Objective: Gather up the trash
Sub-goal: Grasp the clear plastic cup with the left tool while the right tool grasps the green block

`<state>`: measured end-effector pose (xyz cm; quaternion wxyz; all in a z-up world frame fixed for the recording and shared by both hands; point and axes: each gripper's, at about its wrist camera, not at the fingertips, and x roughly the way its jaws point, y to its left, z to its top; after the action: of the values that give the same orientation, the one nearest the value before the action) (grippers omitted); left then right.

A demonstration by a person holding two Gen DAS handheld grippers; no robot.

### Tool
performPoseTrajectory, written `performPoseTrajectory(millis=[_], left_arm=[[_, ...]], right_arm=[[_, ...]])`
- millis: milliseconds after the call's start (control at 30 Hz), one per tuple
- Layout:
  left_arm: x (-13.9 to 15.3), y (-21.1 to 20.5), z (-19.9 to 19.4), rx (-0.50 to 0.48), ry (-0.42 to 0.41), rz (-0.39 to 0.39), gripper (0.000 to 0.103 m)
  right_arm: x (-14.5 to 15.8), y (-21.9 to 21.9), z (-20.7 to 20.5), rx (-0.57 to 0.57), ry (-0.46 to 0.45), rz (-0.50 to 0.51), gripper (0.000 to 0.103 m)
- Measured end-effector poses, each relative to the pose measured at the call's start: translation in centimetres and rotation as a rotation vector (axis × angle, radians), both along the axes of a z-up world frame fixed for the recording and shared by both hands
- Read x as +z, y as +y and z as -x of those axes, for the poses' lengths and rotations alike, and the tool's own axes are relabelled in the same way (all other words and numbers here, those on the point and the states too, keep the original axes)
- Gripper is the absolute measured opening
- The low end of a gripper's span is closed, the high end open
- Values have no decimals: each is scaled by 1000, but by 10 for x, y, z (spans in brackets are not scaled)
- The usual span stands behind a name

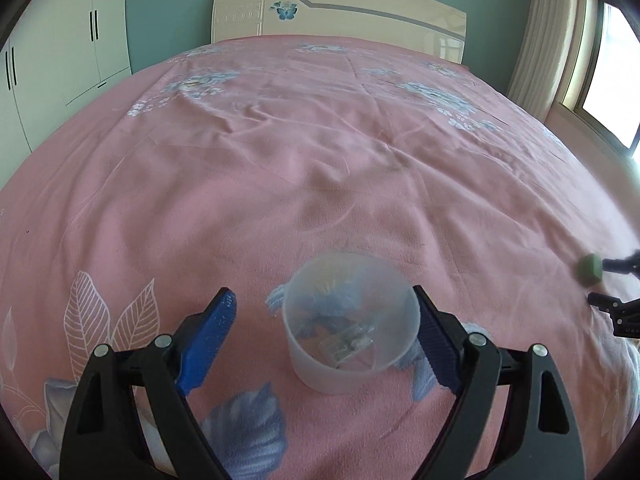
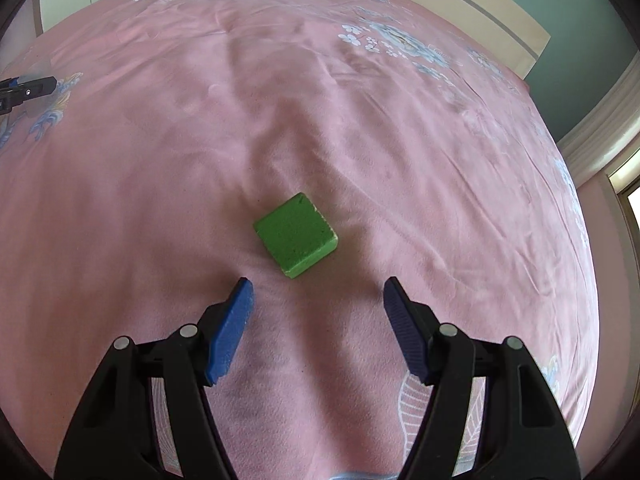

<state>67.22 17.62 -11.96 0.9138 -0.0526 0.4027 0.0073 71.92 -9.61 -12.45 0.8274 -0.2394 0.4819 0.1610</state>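
From the left wrist, the left claw [image 1: 324, 320] gapes unclenched around a translucent round plastic cup [image 1: 351, 322] standing on the pink floral bedspread [image 1: 320, 160]; a skewed squeeze could tip it. From the right wrist, the right claw [image 2: 318, 300] is released just short of a green foam cube [image 2: 296, 235], which soft bedding may let sink or roll.

A pink floral bedspread [image 1: 320, 168] spreads under and beyond the tongs. Far ahead stands a cream glossy headboard with a blue butterfly motif [image 1: 340, 12], backed by a teal wall [image 1: 168, 8]. White wardrobe doors [image 1: 60, 48] stand left, cream curtains [image 1: 548, 40] right.
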Motion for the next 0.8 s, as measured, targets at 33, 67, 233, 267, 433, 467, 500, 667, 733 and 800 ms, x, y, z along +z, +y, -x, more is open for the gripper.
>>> performPoseTrajectory(millis=[33, 67, 233, 267, 433, 467, 500, 667, 733, 800], left_arm=[[-1, 0, -3, 1, -2, 6, 81], [-2, 0, -7, -1, 6, 14, 70], [-9, 1, -16, 5, 33, 44, 48], [-8, 1, -15, 9, 30, 48, 48], [1, -1, -5, 13, 15, 47, 48], [5, -2, -1, 10, 11, 46, 48], [9, -3, 3, 10, 5, 42, 48], [44, -10, 27, 2, -24, 11, 48], [64, -14, 39, -6, -45, -2, 48], [86, -18, 53, -16, -72, -17, 48]], right_arm=[[-1, 3, -5, 8, 1, -1, 68], [-2, 5, -10, 15, -1, -6, 68], [-7, 14, -24, 37, 33, -39, 40], [-7, 15, -25, 30, 35, -37, 37], [-1, 14, -15, 10, 23, -26, 37], [2, 12, -11, 4, 23, -35, 37], [5, 11, -8, -2, 25, -44, 37], [36, 4, 18, -19, -10, -49, 37], [56, 2, 32, -19, -29, -63, 37], [80, -1, 47, -16, -58, -73, 37]])
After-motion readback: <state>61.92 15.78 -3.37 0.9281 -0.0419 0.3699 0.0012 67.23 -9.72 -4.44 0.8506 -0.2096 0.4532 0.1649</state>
